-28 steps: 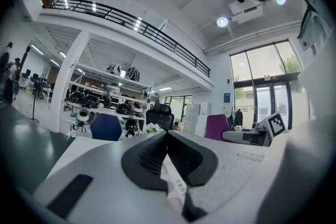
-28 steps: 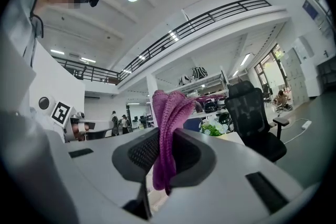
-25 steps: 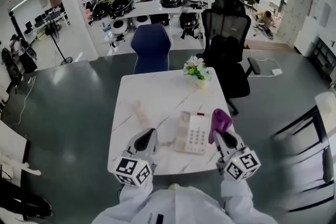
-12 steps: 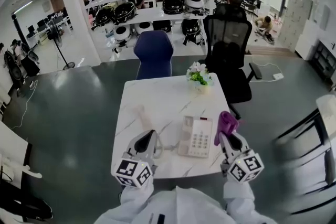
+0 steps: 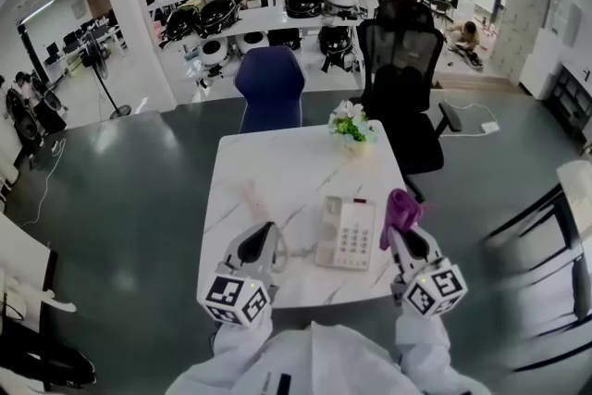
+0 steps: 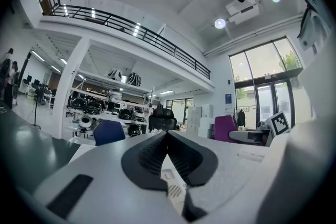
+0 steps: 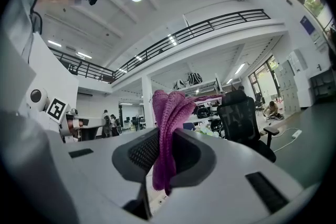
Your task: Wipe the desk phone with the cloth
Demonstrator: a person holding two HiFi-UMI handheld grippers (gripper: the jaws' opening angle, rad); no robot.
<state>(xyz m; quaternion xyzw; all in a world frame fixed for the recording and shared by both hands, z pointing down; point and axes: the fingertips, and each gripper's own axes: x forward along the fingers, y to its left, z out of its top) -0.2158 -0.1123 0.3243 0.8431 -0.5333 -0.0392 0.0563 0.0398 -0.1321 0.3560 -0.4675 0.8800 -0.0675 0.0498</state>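
A white desk phone (image 5: 347, 233) with a keypad lies on the white marble table (image 5: 277, 171), near its front edge. My right gripper (image 5: 404, 228) hovers at the phone's right side, shut on a purple cloth (image 5: 400, 211) that sticks up out of its jaws; the cloth (image 7: 167, 128) fills the gap in the right gripper view. My left gripper (image 5: 268, 232) hangs left of the phone, tilted up, its jaws shut together with nothing between them (image 6: 167, 136).
A small pot of flowers (image 5: 351, 127) stands at the table's far right. A blue chair (image 5: 268, 83) and a black office chair (image 5: 400, 79) stand behind the table. Shelves with cookers (image 5: 268, 9) line the back. A dark frame (image 5: 546, 227) stands at the right.
The view has shifted slightly; both grippers and the cloth keep about the same places beside the phone, the right one a touch lower.
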